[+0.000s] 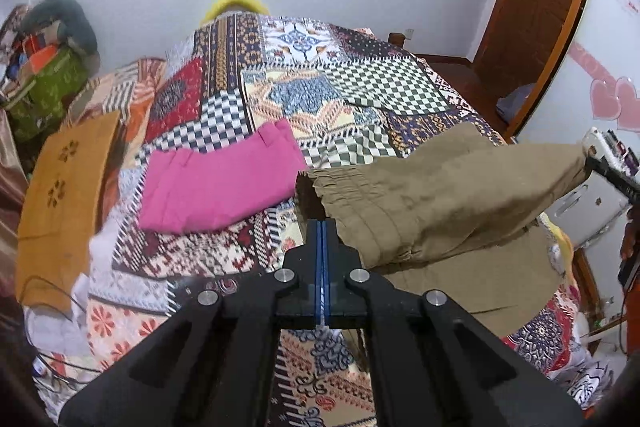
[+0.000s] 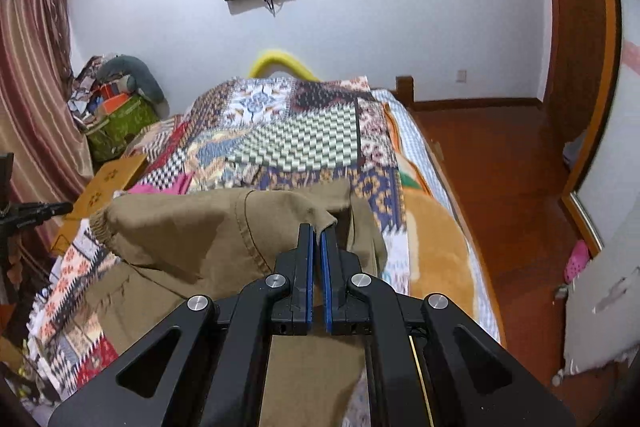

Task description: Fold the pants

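The left claw (image 1: 322,223) is clamped on the gathered waistband of the khaki pants (image 1: 432,195), holding it above the patchwork bed (image 1: 360,87). A folded pink garment (image 1: 220,183) lies just left of it. The right claw (image 2: 316,229) pinches the pants' other end (image 2: 224,227), stretched off the bed.

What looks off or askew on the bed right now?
Nothing damaged or spilled. The khaki pants hang off the bedspread, stretched between the left gripper at the elastic waistband and the right gripper; that is mid-fold. The pink pants already lie folded, slightly skewed.
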A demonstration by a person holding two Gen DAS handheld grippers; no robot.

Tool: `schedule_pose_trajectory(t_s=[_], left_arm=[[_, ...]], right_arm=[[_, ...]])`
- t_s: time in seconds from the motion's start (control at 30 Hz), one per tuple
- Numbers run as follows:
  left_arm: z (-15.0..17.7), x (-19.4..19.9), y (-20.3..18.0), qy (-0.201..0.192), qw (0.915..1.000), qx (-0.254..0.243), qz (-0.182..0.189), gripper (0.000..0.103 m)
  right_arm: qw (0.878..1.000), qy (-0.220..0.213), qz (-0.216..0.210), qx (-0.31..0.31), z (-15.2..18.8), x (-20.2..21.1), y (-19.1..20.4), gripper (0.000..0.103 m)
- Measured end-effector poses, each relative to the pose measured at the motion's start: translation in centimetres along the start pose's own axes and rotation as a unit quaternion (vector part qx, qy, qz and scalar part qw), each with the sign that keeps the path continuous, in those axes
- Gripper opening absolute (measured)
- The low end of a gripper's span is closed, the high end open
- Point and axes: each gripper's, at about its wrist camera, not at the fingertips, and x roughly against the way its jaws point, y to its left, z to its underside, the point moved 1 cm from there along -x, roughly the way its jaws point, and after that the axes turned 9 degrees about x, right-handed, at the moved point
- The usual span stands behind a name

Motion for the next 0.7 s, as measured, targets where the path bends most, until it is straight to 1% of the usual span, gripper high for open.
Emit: schedule_pose_trajectory(t_s=[0.13, 0.27, 0.37, 0.43, 0.5, 0.57, 0.63, 0.7], left_arm=[[1.1, -0.2, -0.3, 0.013, 0.9999, -0.004, 0.003, 0.001], [2.0, -0.4, -0.9, 0.022, 0.9997, -0.008, 0.004, 0.001], [2.7, -0.7, -1.6, 0.031, 0.9994, -0.015, 0.007, 0.002], [3.2, -1.1, -1.9, 0.044, 0.9989, -0.014, 0.01, 0.007], [3.7, -1.3, -2.0, 0.049, 0.9986, -0.014, 0.009, 0.011], [4.2, -1.5, -2.2, 0.051, 0.9985, -0.017, 0.001, 0.017], [4.6, -1.6, -2.4, 0.055, 0.9983, -0.02, -0.006, 0.027], [5.2, -1.6, -2.7, 0.056, 0.9981, -0.024, -0.008, 0.032]], right_arm=[[1.0, 0.013, -0.003, -0.011, 1.9, 0.7, -0.1, 0.003], [1.0, 0.026, 0.006, -0.006, 3.8, 1.1, 0.3, 0.003], [0.999, 0.044, 0.007, -0.007, 5.4, 1.1, 0.5, 0.003], [0.998, 0.056, 0.006, -0.009, 6.6, 1.0, 0.6, 0.004], [0.998, 0.068, 0.006, -0.012, 7.6, 0.9, 0.8, 0.004], [0.996, 0.084, 0.007, -0.014, 8.5, 0.5, 0.8, 0.004], [0.995, 0.103, 0.006, -0.016, 9.5, 0.2, 0.8, 0.004], [0.993, 0.119, 0.01, -0.011, 10.4, 0.0, 0.8, 0.004]])
